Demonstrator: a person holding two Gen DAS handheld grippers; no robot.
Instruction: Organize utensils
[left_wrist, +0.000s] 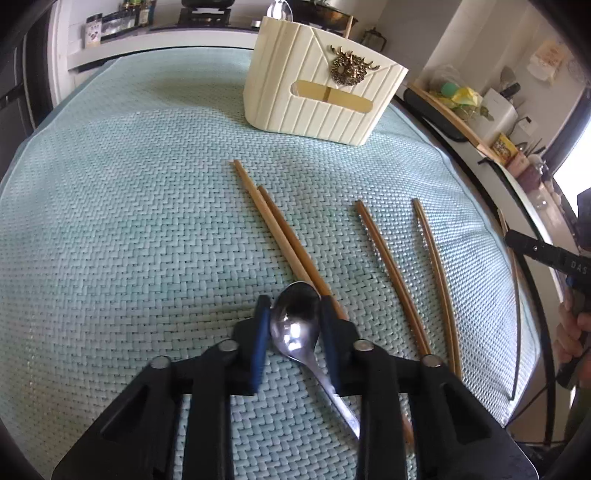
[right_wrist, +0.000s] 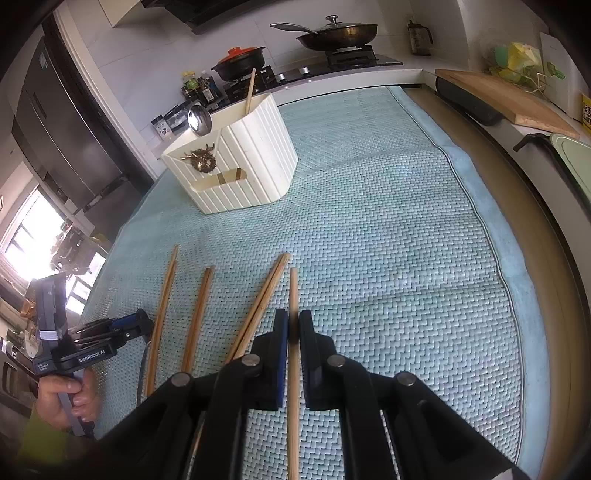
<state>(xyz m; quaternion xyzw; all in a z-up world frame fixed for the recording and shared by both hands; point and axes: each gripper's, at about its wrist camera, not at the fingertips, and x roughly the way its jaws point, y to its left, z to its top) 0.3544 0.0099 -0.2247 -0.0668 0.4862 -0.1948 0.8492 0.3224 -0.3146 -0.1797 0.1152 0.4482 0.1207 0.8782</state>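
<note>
On the woven green mat, the left gripper brackets the spoon bowl, pads touching its edges. The right gripper is closed on one chopstick. The cream utensil holder stands well beyond.

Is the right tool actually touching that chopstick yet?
Touching. The right wrist view shows the right tool with both blue pads pressed against the chopstick, no gap on either side.

Left gripper closes its blue pads around a spoon bowl, while the right gripper pinches a single chopstick low over the mat.
</note>
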